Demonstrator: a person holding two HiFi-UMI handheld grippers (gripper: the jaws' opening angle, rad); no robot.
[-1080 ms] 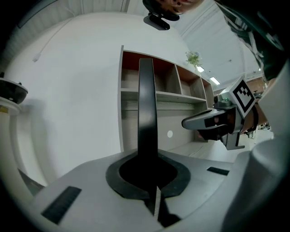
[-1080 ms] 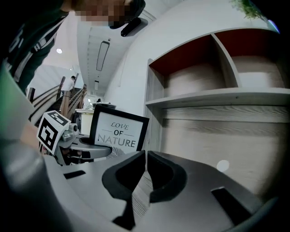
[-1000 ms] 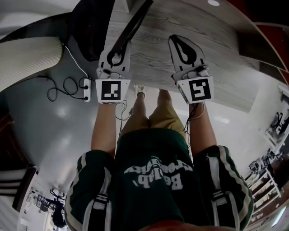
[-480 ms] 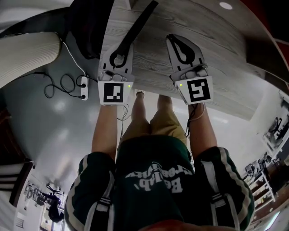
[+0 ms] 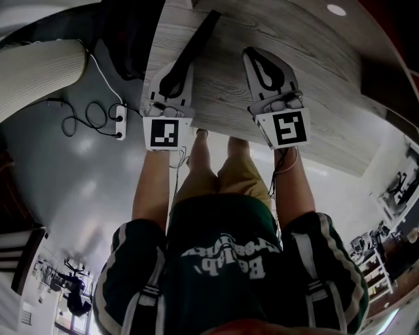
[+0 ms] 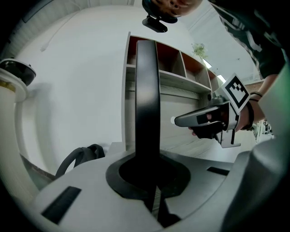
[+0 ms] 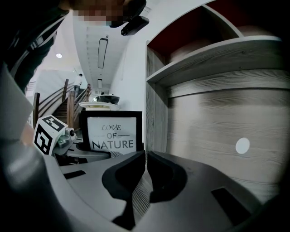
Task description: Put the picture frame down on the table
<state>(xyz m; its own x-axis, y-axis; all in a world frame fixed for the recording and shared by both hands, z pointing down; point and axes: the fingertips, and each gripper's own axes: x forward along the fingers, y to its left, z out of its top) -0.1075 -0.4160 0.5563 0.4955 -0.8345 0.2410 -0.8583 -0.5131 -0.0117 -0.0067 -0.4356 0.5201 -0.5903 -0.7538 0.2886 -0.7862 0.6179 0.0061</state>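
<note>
A black picture frame (image 5: pixel 197 43) stands on edge over the grey wood table (image 5: pixel 314 78), held low down by my left gripper (image 5: pixel 174 78), which is shut on it. In the left gripper view the picture frame (image 6: pixel 147 99) is a black upright bar between the jaws of the left gripper (image 6: pixel 152 183). The right gripper view shows the picture frame (image 7: pixel 112 131) face on, printed "LOVE OF NATURE". My right gripper (image 5: pixel 262 63) hovers beside it over the table, shut and empty; in its own view the right gripper (image 7: pixel 146 165) has its jaws meeting with nothing between.
A wooden shelf unit (image 7: pixel 213 63) rises at the table's far side. A white round sticker (image 5: pixel 336 10) lies on the table. On the floor to the left are a power strip (image 5: pixel 120 122) with cables, a dark bag (image 5: pixel 127 36) and a white ribbed bench (image 5: pixel 39 72).
The left gripper has shifted slightly with the frame, whose far end now shows shorter in the head view. The right gripper has hardly moved.
</note>
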